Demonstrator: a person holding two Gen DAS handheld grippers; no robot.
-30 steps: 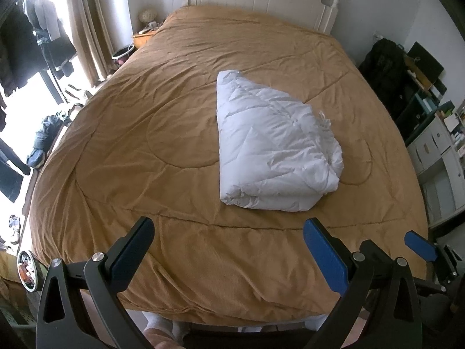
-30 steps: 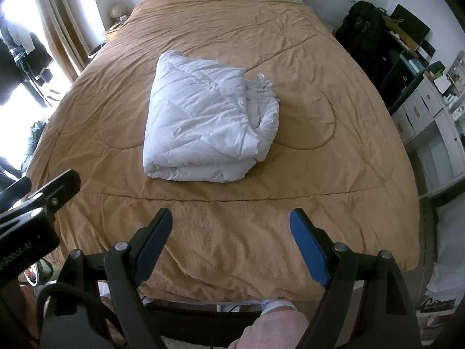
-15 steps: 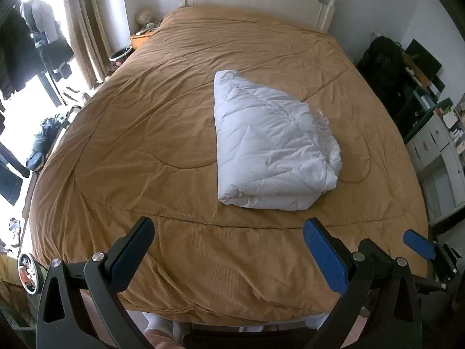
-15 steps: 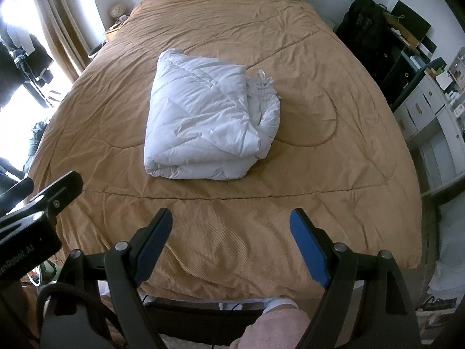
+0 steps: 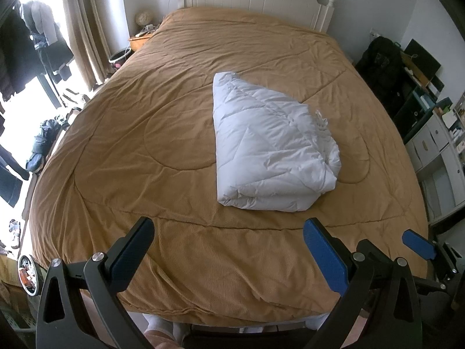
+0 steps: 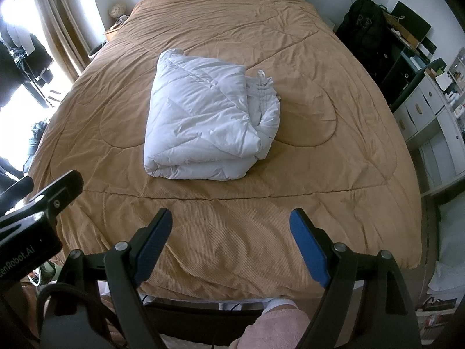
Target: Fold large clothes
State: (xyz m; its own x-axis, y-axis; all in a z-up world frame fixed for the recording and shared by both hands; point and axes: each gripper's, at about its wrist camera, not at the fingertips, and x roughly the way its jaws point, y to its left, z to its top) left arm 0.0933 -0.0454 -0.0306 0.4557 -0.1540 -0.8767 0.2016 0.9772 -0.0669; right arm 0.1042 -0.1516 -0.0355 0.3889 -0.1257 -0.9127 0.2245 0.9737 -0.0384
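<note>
Bedroom; bed under a tan quilted bedspread (image 5: 162,133). White padded garment (image 5: 270,151), already folded into a bundle, lies at centre, ragged edge at 3 o'clock. Left gripper (image 5: 229,244) and right gripper (image 6: 229,238) gape wide, empty, well short of it. Judged light, soft, puffy, slippery; grip the thick folded near edge.

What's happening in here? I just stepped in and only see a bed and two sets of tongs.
A person stands at the foot of the bed, holding the left tongs and right tongs. Both are open, hold nothing, and hang over the near edge of the tan bedspread. The white padded garment lies folded into a bundle in the middle of the bed, apart from both tongs. Its right side looks bunched and less tidy.
</note>
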